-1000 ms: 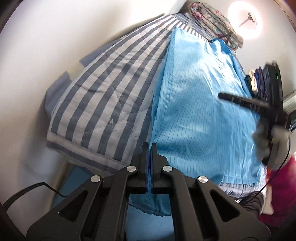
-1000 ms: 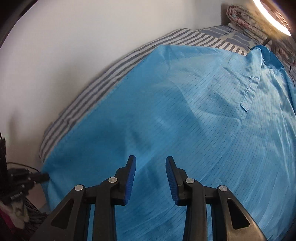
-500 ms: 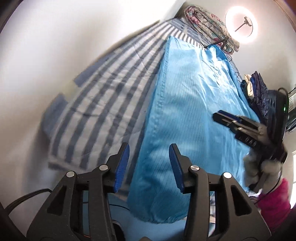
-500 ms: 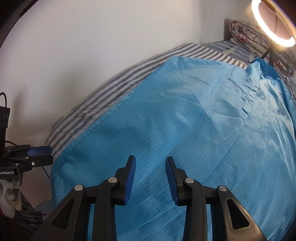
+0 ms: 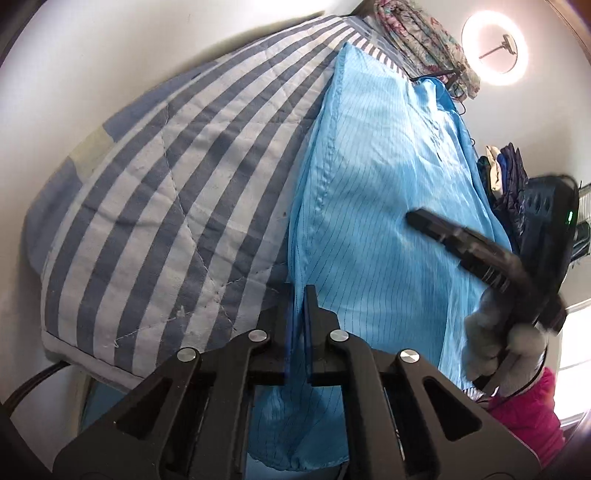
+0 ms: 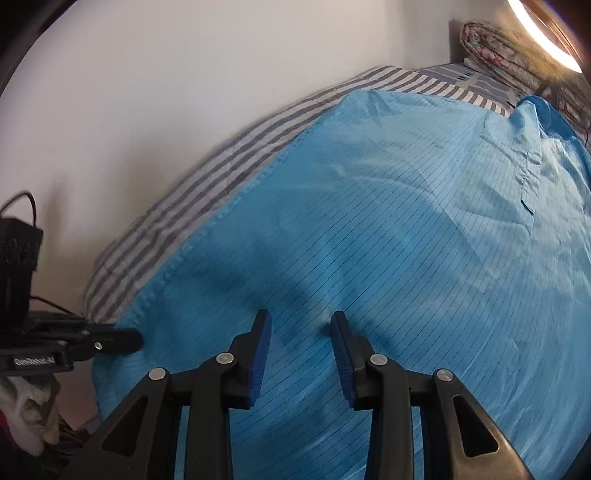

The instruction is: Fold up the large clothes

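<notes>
A large light-blue pinstriped garment (image 5: 384, 206) lies spread along the striped bed; it fills the right wrist view (image 6: 406, 240), collar at the far end. My left gripper (image 5: 299, 295) is shut on the garment's left seam edge near the bed's near end; it also shows at the left of the right wrist view (image 6: 122, 338). My right gripper (image 6: 301, 325) is open, its blue pads just above the cloth's middle, holding nothing. It appears at the right in the left wrist view (image 5: 415, 218).
The bed has a blue-and-white striped quilt (image 5: 177, 192) against a white wall (image 6: 166, 110). A rolled floral blanket (image 5: 417, 33) and a ring light (image 5: 495, 51) are at the far end. A pile of dark clothes (image 5: 506, 177) lies at the right.
My left gripper was open half a second ago and has shut on the garment's left edge. My right gripper has come down closer to the cloth, still open.
</notes>
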A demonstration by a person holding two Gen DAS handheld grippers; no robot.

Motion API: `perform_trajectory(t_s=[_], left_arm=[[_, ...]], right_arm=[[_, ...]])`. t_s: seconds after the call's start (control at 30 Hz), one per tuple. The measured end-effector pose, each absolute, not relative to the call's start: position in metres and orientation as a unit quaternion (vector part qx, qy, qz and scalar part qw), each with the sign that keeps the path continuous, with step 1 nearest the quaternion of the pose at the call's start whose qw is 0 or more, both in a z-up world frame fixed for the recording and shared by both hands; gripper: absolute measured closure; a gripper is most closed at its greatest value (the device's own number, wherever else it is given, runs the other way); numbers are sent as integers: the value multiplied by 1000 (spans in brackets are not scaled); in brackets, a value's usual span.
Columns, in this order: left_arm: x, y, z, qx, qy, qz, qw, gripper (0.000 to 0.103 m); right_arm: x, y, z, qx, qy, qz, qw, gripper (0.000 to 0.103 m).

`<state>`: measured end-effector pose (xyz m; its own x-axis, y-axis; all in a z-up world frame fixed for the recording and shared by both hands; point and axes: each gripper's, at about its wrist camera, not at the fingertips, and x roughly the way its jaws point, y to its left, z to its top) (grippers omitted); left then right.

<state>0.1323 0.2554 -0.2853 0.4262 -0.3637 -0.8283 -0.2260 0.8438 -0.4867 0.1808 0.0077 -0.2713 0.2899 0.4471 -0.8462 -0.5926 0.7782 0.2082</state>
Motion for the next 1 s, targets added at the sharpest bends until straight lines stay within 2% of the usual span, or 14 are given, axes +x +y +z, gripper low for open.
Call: perform_trajectory(t_s=[0.2, 0.33, 0.53, 0.6, 0.67, 0.73, 0.83, 0.87, 1.0], left_arm=[[125, 252, -264, -266, 510, -43, 817, 103], [124, 245, -256, -257, 502, -48, 825, 103], [124, 243, -252, -258, 496, -53, 828, 103], [124, 240, -249, -256, 493, -53, 830, 103], [124, 237, -247, -246, 491, -52, 834, 103], [125, 234, -246, -239, 491, -51, 836, 103], [126, 231, -244, -238, 490, -53, 837, 103], [126, 230, -244, -238, 490, -52, 837, 103], [127, 232, -245, -242, 490, -51, 836, 103]], right_arm=[[210, -13, -260, -33, 492, 284, 823, 69], [235, -9, -260, -19, 497, 265, 826, 73], [253, 12, -284, -41, 530, 254, 808, 74], [252, 16, -283, -51, 528, 256, 808, 70], [254, 18, -277, -41, 540, 250, 803, 60], [254, 22, -265, -16, 545, 263, 796, 56], [251, 42, -244, -2, 550, 287, 784, 37], [249, 50, -240, -2, 553, 293, 780, 34], [247, 89, -229, -33, 564, 300, 769, 35]])
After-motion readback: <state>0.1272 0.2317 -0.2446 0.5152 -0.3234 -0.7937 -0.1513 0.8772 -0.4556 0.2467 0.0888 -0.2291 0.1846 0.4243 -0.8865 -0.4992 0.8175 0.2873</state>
